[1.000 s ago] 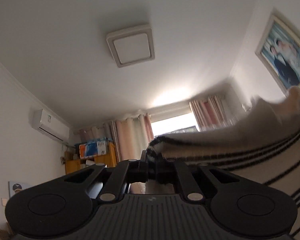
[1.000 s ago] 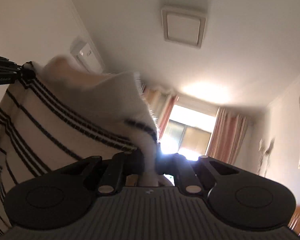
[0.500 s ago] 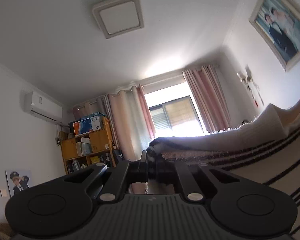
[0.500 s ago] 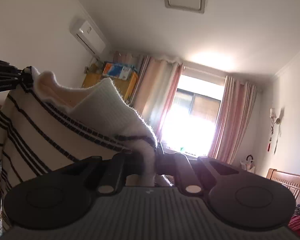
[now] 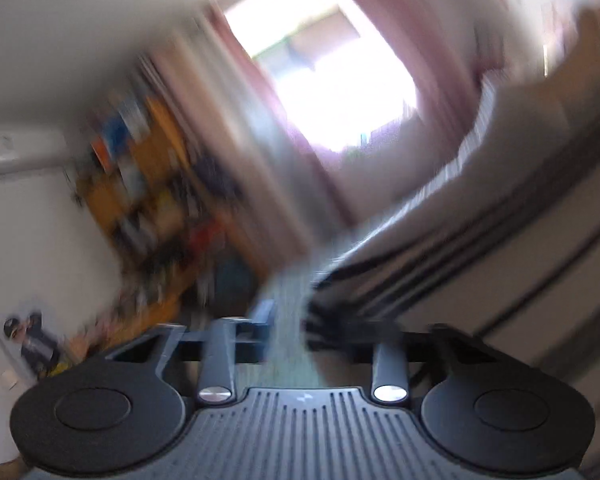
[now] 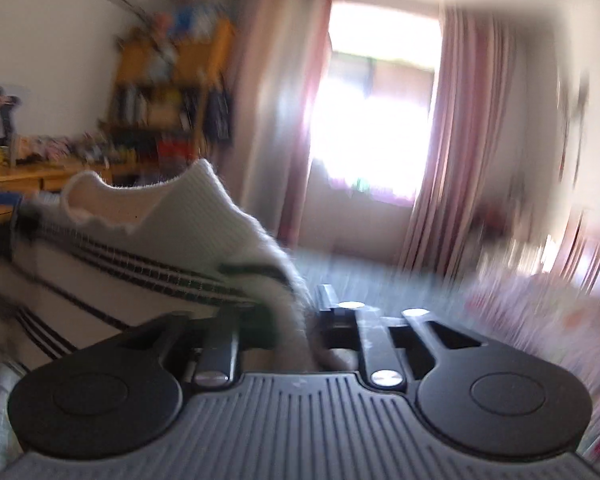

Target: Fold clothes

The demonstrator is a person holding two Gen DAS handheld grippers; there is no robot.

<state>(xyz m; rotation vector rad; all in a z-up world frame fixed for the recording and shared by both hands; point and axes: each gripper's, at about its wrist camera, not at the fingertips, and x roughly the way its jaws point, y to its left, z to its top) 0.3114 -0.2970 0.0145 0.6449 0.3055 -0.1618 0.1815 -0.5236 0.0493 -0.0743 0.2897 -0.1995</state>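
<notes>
A: Item one, left gripper (image 5: 304, 332)?
B: Jaws apart, having just been opening; the striped sweater (image 5: 480, 248) fills the right of its frame, its edge lying loose at the right finger. Heavy blur.

A: Item two, right gripper (image 6: 296, 324)?
B: Jaws parted, just been opening; the sweater's corner (image 6: 288, 300) still hangs between them, garment spread across the lower left.

A: Background?
B: Bright window (image 6: 376, 120) at upper centre, pink curtains (image 6: 468, 152) either side, wooden shelf (image 6: 172, 80) upper left.
</notes>
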